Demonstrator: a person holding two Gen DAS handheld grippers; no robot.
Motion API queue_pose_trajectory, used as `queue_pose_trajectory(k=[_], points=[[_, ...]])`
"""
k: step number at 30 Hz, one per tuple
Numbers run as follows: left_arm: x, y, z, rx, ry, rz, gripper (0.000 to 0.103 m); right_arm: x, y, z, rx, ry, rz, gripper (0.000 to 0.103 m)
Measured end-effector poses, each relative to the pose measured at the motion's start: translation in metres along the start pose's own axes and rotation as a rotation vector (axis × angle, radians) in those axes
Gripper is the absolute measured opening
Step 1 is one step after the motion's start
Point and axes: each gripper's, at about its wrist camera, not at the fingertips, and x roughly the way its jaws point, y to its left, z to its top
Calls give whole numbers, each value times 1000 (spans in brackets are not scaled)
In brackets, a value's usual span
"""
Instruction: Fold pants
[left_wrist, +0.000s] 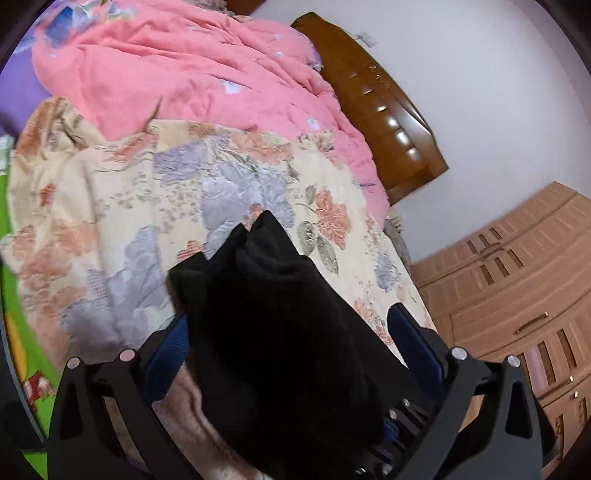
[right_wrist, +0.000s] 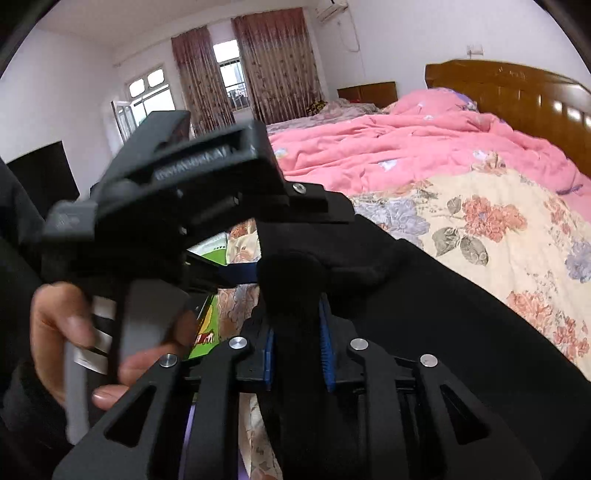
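Note:
The black pants (left_wrist: 280, 332) fill the lower middle of the left wrist view, bunched between my left gripper's (left_wrist: 291, 321) wide-apart blue fingers (left_wrist: 413, 339); the cloth hides whether it is pinched. In the right wrist view my right gripper (right_wrist: 297, 332) is shut on a fold of the black pants (right_wrist: 443, 317), which stretch to the right over the floral sheet. The left gripper's body (right_wrist: 177, 206) and the hand holding it (right_wrist: 74, 339) sit close at left.
A floral cream sheet (left_wrist: 147, 229) covers the bed, with a pink quilt (right_wrist: 406, 147) bunched behind it. A brown wooden headboard (right_wrist: 517, 96) stands at the far end. A wooden wardrobe (left_wrist: 524, 288) stands beside the bed. A green mat (left_wrist: 22, 347) lies at left.

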Motion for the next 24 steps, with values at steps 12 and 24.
queue_pose_trajectory(k=[12, 24], points=[[-10, 36, 8, -33, 6, -7, 101, 22, 28, -8, -144, 168, -33, 72], [-31, 36, 6, -2, -19, 30, 101, 47, 7, -9, -71, 253, 6, 36]])
